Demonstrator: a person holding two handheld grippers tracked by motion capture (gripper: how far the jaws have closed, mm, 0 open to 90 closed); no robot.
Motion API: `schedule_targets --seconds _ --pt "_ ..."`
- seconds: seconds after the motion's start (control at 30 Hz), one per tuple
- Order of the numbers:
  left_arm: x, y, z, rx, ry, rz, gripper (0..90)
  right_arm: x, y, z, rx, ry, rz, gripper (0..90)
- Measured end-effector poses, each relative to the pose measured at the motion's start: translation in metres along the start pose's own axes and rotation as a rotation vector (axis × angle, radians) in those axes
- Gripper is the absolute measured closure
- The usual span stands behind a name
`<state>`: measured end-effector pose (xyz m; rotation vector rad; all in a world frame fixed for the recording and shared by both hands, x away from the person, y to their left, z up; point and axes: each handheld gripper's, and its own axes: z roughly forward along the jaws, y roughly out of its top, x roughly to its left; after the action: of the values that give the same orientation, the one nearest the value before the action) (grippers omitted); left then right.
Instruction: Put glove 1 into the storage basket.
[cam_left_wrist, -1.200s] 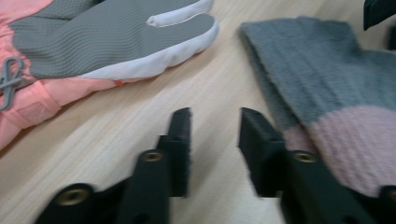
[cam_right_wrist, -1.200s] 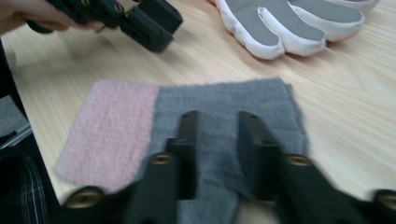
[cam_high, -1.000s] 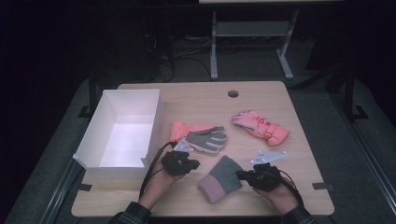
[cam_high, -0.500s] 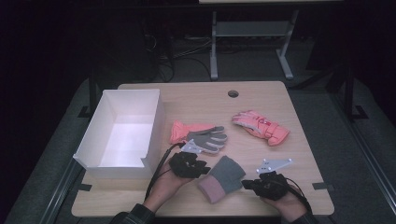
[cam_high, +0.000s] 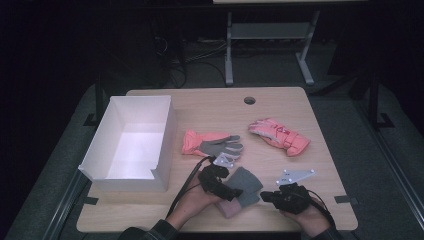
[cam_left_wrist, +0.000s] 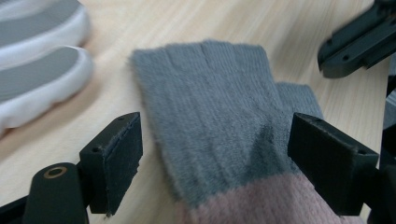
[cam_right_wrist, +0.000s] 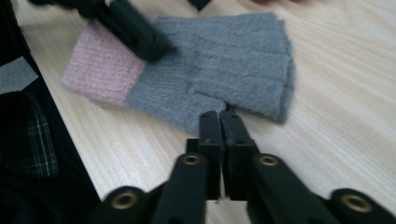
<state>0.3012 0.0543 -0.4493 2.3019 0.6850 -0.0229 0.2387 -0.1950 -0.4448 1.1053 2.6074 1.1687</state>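
Left gripper (cam_left_wrist: 212, 154): jaws spread wide, one on each side of the grey knitted glove (cam_left_wrist: 219, 116), straddling it just above its pink cuff; in the left gripper view the pads appear to stand just clear of the fabric, though contact at the far jaw cannot be settled. In the high view this gripper (cam_high: 231, 192) lies over the glove's cuff end at the near edge of the table (cam_high: 280, 102).

Right gripper (cam_right_wrist: 219, 116): jaws pressed together, tips at the edge of the glove (cam_right_wrist: 224, 60) by its thumb; whether any fabric is pinched between them cannot be told. In the high view it (cam_high: 265, 196) sits just to the right of the glove (cam_high: 246, 184), held in a hand (cam_high: 310, 220).

The glove lies flat on the wood, finger end pointing away from the person. Just beyond it lies an orange glove with grey palm (cam_high: 212, 145); a pink patterned glove (cam_high: 279, 136) lies farther right, well apart. A white open box (cam_high: 132, 142) stands on the left part of the table.
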Motion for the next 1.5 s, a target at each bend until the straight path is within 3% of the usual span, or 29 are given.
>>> schedule_targets --seconds 0.03,0.07,0.17,0.3,0.33,0.53,0.63,0.8,1.07,1.17,1.33,1.5 --pt "-0.002 0.0 0.003 0.014 0.009 0.002 16.9 -0.001 0.0 -0.001 -0.006 0.0 -0.001 82.4" --pt "-0.002 0.0 0.006 0.046 0.016 0.035 16.1 -0.001 0.0 -0.001 -0.011 -0.003 -0.002 77.7" --pt "-0.003 -0.002 0.011 0.065 0.014 0.035 15.6 -0.002 0.001 -0.003 -0.025 -0.01 0.001 71.0" --pt "-0.004 -0.004 0.013 0.055 0.022 0.011 15.5 -0.002 0.001 -0.004 -0.041 -0.048 0.013 57.5" --pt "-0.003 -0.004 0.012 0.072 0.023 0.036 15.5 -0.002 0.002 -0.005 -0.046 -0.053 0.022 55.4" --pt "-0.007 -0.004 0.012 0.069 0.028 0.052 22.6 -0.006 0.002 -0.005 -0.063 -0.093 0.05 39.5" --pt "-0.008 -0.004 0.011 0.066 0.026 0.045 26.7 -0.007 0.003 -0.006 -0.063 -0.096 0.06 36.2" --pt "-0.008 -0.003 0.01 0.082 -0.023 0.055 42.7 -0.009 0.003 -0.005 -0.067 -0.104 0.064 32.1" --pt "-0.006 -0.002 0.01 0.099 -0.083 0.022 62.9 -0.01 0.004 -0.004 -0.062 -0.118 0.076 24.0" --pt "-0.006 0.0 0.009 0.105 -0.084 0.028 65.7 -0.011 0.004 -0.003 -0.055 -0.118 0.074 21.8" --pt "-0.003 0.0 0.006 0.095 -0.133 0.008 67.0 -0.013 0.003 -0.003 -0.061 -0.124 0.082 18.7" --pt "-0.001 0.001 0.003 0.085 -0.139 0.012 67.1 -0.017 0.002 -0.004 -0.066 -0.144 0.094 14.2"
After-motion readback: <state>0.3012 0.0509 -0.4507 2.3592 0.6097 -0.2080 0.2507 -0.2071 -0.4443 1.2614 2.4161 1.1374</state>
